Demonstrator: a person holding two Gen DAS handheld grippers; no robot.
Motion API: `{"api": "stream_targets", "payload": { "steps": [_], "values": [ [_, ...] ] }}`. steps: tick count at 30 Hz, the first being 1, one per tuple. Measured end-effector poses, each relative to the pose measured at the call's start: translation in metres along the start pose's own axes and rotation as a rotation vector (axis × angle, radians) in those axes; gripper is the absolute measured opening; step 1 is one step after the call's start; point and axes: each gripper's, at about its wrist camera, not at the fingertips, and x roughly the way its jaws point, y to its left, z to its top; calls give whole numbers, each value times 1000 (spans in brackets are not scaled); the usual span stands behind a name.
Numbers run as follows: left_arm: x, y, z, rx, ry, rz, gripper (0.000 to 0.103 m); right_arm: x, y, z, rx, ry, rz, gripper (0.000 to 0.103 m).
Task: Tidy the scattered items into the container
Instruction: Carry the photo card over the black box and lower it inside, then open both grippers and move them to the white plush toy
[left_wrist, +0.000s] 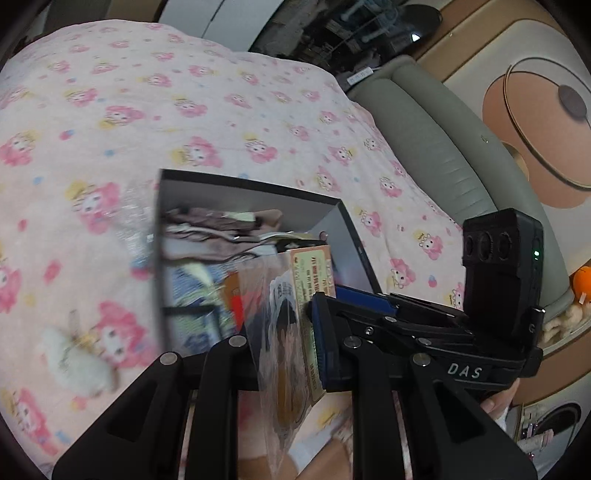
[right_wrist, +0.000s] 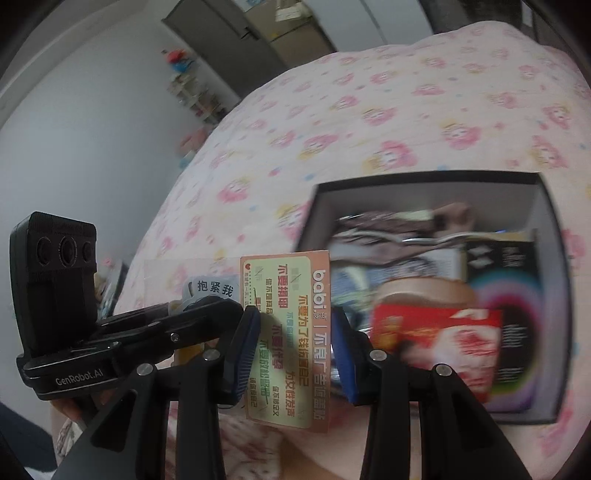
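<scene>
A clear plastic packet with an orange printed card (left_wrist: 306, 325) is held upright between both grippers, just in front of a dark open box (left_wrist: 334, 208) on the bed. My left gripper (left_wrist: 284, 343) is shut on the packet's edge. In the right wrist view the card (right_wrist: 288, 332) stands between the blue pads of my right gripper (right_wrist: 295, 343), whose jaws are apart; the left pad touches the card. The left gripper reaches in from the left and pinches the packet's clear part (right_wrist: 207, 291). The box (right_wrist: 550, 229) holds folded cloth, a red packet (right_wrist: 436, 339) and a black printed box (right_wrist: 509, 295).
The box sits on a pink cartoon-print bedspread (left_wrist: 184, 110). A small white fluffy item (left_wrist: 77, 362) lies on the bedspread left of the box. A grey padded bed edge (left_wrist: 443, 140) runs along the right. A wall and shelves (right_wrist: 192, 96) stand beyond the bed.
</scene>
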Motion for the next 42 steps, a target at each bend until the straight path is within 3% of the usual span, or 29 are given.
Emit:
{"api": "stream_targets", "payload": {
  "steps": [4,8,11,13,15,17,20,25,29,31,34,37,39,42],
  "values": [
    [56,-14,11,-4,57,-27,16,-13,-45,7,32,-18,-95,36],
    [104,-10,7,11,147,29,19,0,-85,-1,123,-3,-119,36],
    [132,-4,3,39,218,169,38,17,-103,-8,182,59,-167,36],
    [138,-5,0,53,249,250,43,18,-103,-10,176,69,-195,36],
    [130,-11,-2,79,231,282,57,14,-98,-10,142,42,-250,36],
    [116,-17,-3,90,177,308,62,13,-91,-10,96,21,-328,36],
    [106,-18,-7,87,140,337,57,13,-90,-11,70,22,-369,36],
    [123,-15,-16,107,205,352,43,22,-92,-17,63,68,-380,37],
    [137,-6,-24,80,269,370,42,39,-98,-22,63,134,-441,37],
    [134,-5,-25,84,256,373,42,44,-101,-24,72,154,-447,37],
    [121,-7,-23,69,198,341,42,38,-100,-24,71,126,-476,37],
    [111,-9,-23,60,158,309,42,19,-97,-26,96,49,-430,37],
    [115,-8,-23,53,183,295,42,12,-96,-27,108,22,-414,37],
    [123,-3,-27,40,240,300,42,24,-100,-29,122,81,-411,38]
  ]
}}
